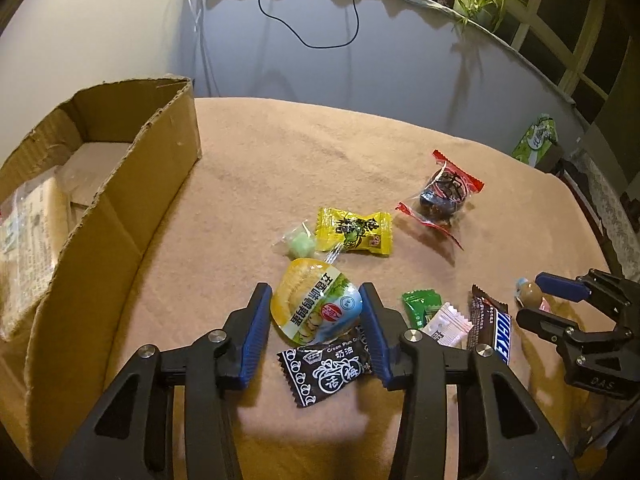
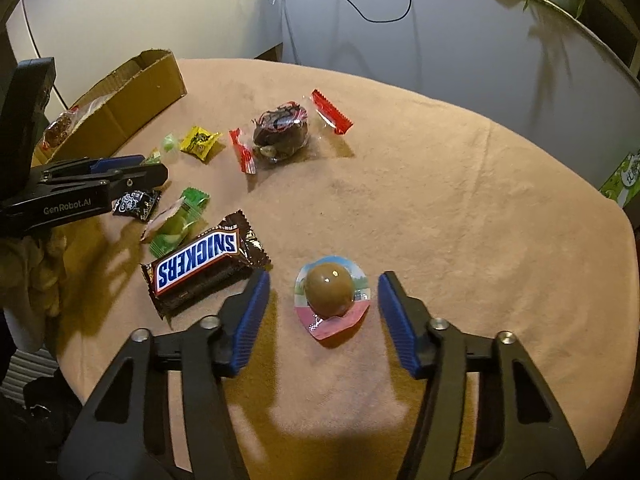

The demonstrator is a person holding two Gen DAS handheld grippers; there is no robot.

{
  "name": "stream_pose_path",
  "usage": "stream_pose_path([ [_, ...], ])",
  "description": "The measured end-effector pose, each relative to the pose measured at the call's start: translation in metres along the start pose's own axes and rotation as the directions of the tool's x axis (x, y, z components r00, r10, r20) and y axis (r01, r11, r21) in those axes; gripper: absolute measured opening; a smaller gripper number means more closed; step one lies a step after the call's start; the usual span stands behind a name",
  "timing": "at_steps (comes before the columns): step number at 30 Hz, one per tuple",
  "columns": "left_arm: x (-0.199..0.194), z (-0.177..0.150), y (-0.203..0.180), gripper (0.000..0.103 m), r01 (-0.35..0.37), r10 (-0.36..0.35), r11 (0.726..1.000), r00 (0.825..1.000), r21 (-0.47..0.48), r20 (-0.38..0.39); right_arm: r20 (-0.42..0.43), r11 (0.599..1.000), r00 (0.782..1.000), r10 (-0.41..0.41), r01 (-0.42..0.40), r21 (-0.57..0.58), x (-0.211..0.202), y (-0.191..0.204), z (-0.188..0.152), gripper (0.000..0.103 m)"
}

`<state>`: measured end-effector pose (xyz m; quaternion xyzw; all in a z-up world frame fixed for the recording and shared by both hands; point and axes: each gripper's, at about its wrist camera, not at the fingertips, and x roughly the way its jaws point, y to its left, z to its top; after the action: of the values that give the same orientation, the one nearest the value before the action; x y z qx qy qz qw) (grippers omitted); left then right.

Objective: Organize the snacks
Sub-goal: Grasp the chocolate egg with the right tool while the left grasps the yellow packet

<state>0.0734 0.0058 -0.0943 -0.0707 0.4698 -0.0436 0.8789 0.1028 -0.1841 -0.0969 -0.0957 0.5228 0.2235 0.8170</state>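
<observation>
Your torn brown cardboard box (image 1: 120, 184), at ten o'clock, holds few packets; most snacks remain on the tan cloth (image 2: 440, 200). Your left gripper (image 1: 316, 316) brackets the yellow-green sealed snack cup (image 1: 314, 308), pads touching; your right gripper (image 2: 324, 312) straddles the brown egg-shaped blister pack (image 2: 330, 290), gaps both sides.

The left gripper (image 1: 316, 308) was black with blue pads. Between its jaws sat a yellow, green and blue pack (image 1: 316, 308). Under it lay a black candy (image 1: 326, 368) with white swirls. The right gripper (image 2: 322, 300) was black and blue too. Between its jaws sat a brown egg (image 2: 330, 288) on pink and blue wrap. Left of them lay a brown Snickers (image 2: 200, 260) with blue letters. The cloth (image 2: 440, 220) was tan.
</observation>
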Motion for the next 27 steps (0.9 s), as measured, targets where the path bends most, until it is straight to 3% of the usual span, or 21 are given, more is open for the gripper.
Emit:
stream_pose_path([
  [5, 0.001, 0.001, 0.0, 0.04, -0.007, 0.007, 1.0, 1.0, 0.011, 0.005, -0.008, 1.0, 1.0, 0.0, 0.0, 0.01, 0.003, -0.001, 0.002, 0.041],
  [9, -0.001, 0.0, 0.001, 0.038, -0.01, 0.009, 1.0, 1.0, 0.014, 0.014, -0.006, 1.0, 1.0, 0.003, -0.003, 0.016, 0.003, -0.001, 0.002, 0.039],
  [11, -0.003, -0.001, 0.001, 0.037, -0.011, 0.01, 1.0, 1.0, 0.015, 0.021, -0.004, 1.0, 1.0, 0.01, -0.01, 0.018, 0.002, -0.001, 0.003, 0.029],
  [19, -0.014, 0.001, 0.002, 0.036, -0.01, 0.009, 1.0, 0.999, 0.014, 0.049, 0.007, 0.999, 1.0, 0.005, -0.005, 0.034, -0.004, -0.002, 0.002, 0.028],
  [27, -0.049, 0.003, 0.01, 0.036, -0.006, 0.006, 1.0, 0.992, 0.007, 0.122, 0.072, 1.0, 0.997, 0.01, -0.011, 0.01, -0.035, 0.011, 0.016, 0.028],
])
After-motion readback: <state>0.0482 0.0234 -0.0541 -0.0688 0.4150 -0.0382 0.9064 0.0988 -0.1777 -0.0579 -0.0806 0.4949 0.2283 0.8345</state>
